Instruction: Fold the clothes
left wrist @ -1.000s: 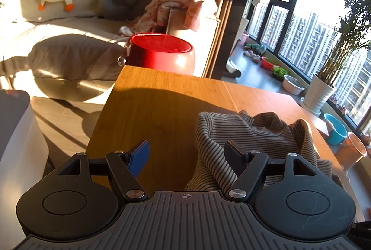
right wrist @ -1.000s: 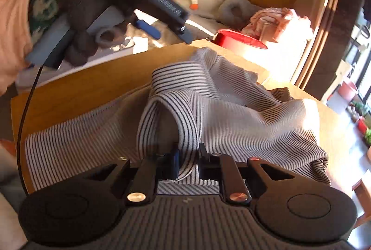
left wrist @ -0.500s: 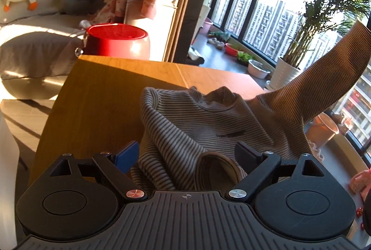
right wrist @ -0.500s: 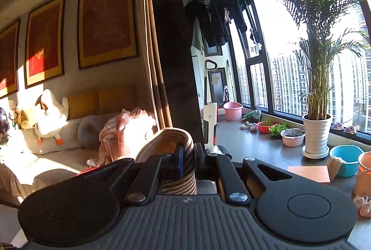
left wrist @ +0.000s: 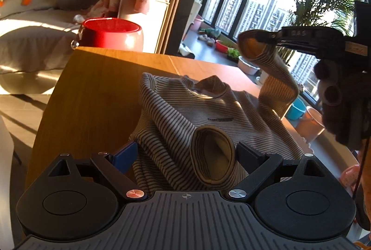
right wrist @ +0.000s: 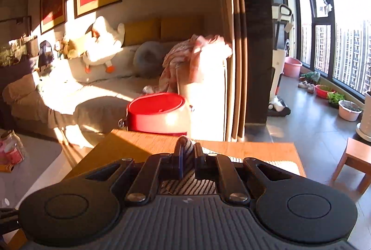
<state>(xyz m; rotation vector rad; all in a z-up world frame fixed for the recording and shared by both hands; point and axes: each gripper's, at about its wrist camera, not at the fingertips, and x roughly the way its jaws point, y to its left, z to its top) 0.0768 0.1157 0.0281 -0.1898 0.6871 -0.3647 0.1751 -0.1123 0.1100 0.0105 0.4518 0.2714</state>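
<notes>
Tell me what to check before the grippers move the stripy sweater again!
1. Right gripper shut on one sleeve: ok.
2. That sleeve lifted off the table: ok.
3. Left gripper open, wide enough for the other cuff: ok.
4. Cuff sitting between the left gripper's fingers: ok, but not pinched yet.
5. Striped sweater lying flat: not ok, it is bunched and wrinkled.
6. Bottom hem of the sweater straight: cannot tell, it is hidden behind the gripper.
</notes>
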